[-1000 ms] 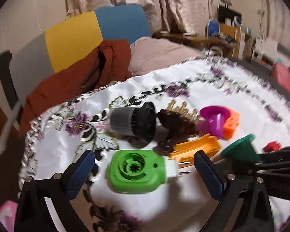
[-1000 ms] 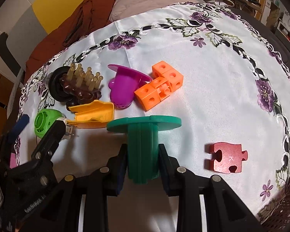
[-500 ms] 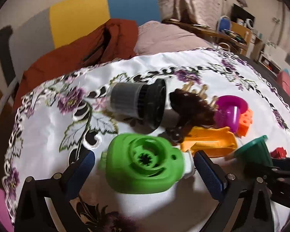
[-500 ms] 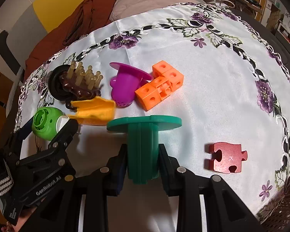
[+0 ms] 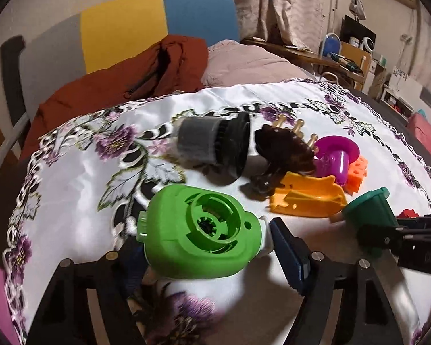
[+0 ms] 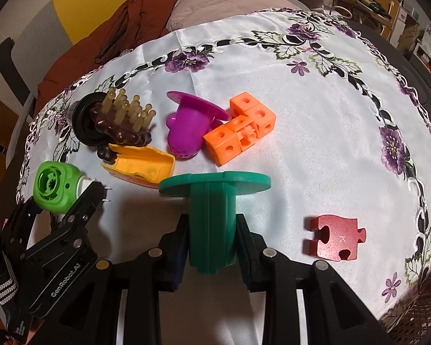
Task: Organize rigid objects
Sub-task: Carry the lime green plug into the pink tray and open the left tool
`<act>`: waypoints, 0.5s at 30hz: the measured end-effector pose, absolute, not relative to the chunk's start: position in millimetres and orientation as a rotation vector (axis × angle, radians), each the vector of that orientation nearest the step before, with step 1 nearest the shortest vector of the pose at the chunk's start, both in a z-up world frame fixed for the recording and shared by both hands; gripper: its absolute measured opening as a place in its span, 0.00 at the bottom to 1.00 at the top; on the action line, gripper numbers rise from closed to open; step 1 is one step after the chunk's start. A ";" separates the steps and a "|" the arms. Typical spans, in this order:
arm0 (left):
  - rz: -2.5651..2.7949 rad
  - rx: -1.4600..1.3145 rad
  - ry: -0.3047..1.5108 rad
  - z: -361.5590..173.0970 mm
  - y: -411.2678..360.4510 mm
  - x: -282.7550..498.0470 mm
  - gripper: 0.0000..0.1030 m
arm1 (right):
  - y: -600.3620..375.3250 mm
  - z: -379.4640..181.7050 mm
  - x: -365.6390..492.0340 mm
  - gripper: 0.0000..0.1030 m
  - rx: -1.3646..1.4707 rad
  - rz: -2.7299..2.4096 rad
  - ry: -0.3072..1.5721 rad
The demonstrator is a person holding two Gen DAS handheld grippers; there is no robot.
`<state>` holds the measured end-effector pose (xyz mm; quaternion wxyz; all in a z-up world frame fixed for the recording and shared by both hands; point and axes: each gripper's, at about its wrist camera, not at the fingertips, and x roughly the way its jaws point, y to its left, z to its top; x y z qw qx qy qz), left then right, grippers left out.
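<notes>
The green plug (image 5: pixel 199 237) lies flat on the desk's near left, ring face up, prongs to the right. It sits between the pads of the left tongs (image 5: pixel 207 254), whose jaws have just been closing around it. The right pad shows a sliver of gap at the white prong end; the left pad is blurred and partly hidden behind the body, so firm contact cannot be confirmed. Judgement: this is the start of a pick, the body taken across its width to keep clear of the prongs.

The right tongs (image 6: pixel 211 241) stand narrow, clamped on the stem of the green spool (image 6: pixel 212 201), its flange pointing away. Judgement: it is held out of the way while the left hand works.

The remaining pieces cluster in a rough row just beyond: black cap (image 5: pixel 215 146), brown brush (image 6: pixel 123 120) with bristles up, yellow clip (image 6: pixel 142 166), purple cup (image 6: pixel 191 126) leaning on the orange cubes (image 6: pixel 241 128). A red puzzle piece (image 6: pixel 334 237) lies apart, near right.

The desk (image 6: pixel 316 143) wears a white satin cloth with purple flowers and a lace border; it may let pieces slide. Beyond the far edge: a rust jacket (image 5: pixel 123 83) over a chair (image 5: pixel 158 26), curtains, cluttered shelving at far right.
</notes>
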<state>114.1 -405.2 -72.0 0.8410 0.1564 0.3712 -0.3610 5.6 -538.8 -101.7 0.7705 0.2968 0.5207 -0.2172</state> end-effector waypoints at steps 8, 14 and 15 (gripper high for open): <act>-0.693 0.225 0.844 -70.0 -367.7 104.3 0.75 | -536.5 -100.5 8.1 0.29 0.614 -0.477 1.131; -0.714 0.111 0.858 -59.2 -332.5 80.4 0.75 | -537.9 -98.3 6.1 0.29 0.620 -0.455 1.117; -0.714 0.091 0.860 -57.4 -327.1 78.0 0.75 | -537.3 -97.7 6.1 0.29 0.620 -0.449 1.113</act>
